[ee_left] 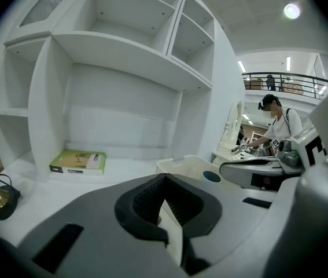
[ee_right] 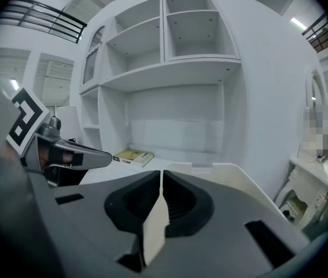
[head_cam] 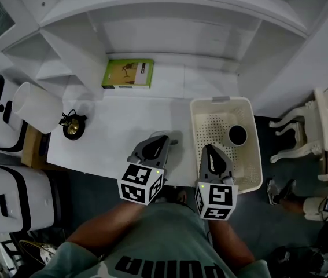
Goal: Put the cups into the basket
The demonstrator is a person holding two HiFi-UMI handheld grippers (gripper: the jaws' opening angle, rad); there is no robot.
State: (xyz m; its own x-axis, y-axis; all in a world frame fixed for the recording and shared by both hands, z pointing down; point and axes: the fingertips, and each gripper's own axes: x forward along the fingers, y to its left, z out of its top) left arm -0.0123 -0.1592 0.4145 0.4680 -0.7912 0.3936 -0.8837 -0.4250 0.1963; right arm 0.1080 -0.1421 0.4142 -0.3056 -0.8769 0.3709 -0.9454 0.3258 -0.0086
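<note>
One cup [head_cam: 236, 135] counted, upright inside basket [head_cam: 196, 133], right of its centre; none found on surface [head_cam: 123, 138]. Left gripper [head_cam: 165, 141] noted over surface's near edge, jaws clenched tip to tip on nothing. Right gripper [head_cam: 210, 150] noted above basket's near left part, jaws likewise pressed together and empty. Judged consistent with cup already delivered, both tools kept clear so as not to disturb it. Book [head_cam: 128, 73] and small brass ornament [head_cam: 73, 126] noted well apart from basket, irrelevant. Task judged complete or nearly so, barring cups out of view.
</note>
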